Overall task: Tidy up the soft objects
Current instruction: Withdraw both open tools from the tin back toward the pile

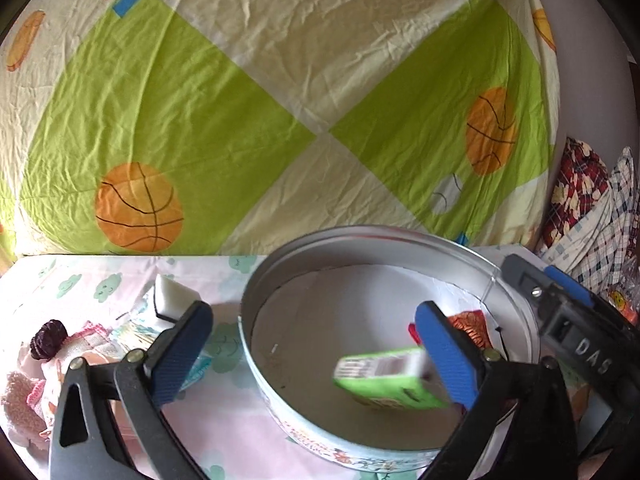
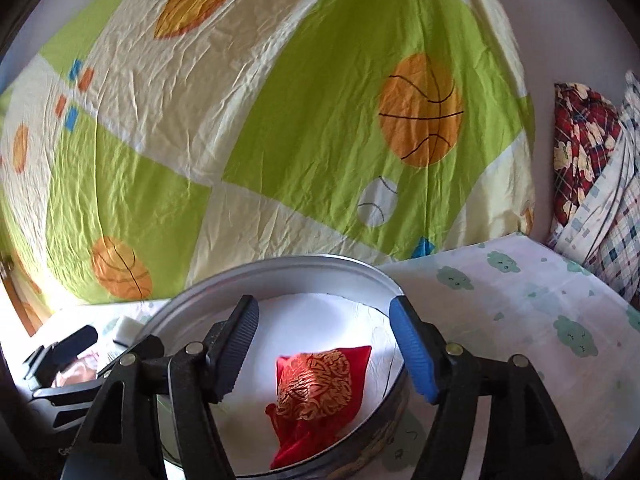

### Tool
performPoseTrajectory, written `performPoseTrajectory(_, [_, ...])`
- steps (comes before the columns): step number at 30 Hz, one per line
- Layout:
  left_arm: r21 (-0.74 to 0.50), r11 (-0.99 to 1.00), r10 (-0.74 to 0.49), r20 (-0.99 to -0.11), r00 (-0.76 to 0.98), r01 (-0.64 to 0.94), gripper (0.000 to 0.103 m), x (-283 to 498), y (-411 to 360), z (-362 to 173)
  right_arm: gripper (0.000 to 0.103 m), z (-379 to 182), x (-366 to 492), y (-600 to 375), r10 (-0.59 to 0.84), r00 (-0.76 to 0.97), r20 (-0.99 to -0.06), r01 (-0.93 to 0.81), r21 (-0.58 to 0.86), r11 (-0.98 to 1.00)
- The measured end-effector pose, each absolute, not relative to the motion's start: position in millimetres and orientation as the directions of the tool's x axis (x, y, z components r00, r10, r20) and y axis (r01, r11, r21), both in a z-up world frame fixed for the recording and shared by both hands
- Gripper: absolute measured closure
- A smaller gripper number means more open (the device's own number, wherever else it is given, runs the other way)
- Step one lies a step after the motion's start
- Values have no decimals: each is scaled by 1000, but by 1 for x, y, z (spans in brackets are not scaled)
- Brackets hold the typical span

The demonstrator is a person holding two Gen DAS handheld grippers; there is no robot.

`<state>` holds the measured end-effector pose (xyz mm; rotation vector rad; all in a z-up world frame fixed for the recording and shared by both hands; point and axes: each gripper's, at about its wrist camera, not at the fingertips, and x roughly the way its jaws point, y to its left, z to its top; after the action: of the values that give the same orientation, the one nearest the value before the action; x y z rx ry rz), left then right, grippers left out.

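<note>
A round metal tin (image 1: 372,240) stands on the cloud-print cloth, lined in white. My left gripper (image 1: 312,320) hangs over it with its jaws wide open. A blurred green pack (image 1: 384,376) sits inside the tin beside the right blue pad, and nothing presses on it. A red and gold pouch (image 2: 316,388) lies on the tin's (image 2: 280,264) floor. My right gripper (image 2: 324,312) stands open just above the pouch without touching it. The pouch (image 1: 468,320) peeks out behind the left gripper's right finger.
A white sponge (image 1: 172,300) and a knitted pink doll (image 1: 52,352) lie on the cloth left of the tin. A green and cream basketball-print sheet (image 1: 280,80) rises behind. Plaid fabrics (image 2: 592,168) are piled at the right.
</note>
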<state>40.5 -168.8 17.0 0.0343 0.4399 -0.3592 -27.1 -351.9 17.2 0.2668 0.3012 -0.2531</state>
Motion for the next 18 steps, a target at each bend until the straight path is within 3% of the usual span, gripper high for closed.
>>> performPoseTrajectory(4, [-22,955,-280,-377,883,294,0,36,-155,26,23,27,-48,-361,-338,912,-233,392,250,886])
performPoseTrajectory(18, [20,979,-184,-355,916,205,0,25,-126,17,23,31,-62,-361,-464,868,-177,495,227,839])
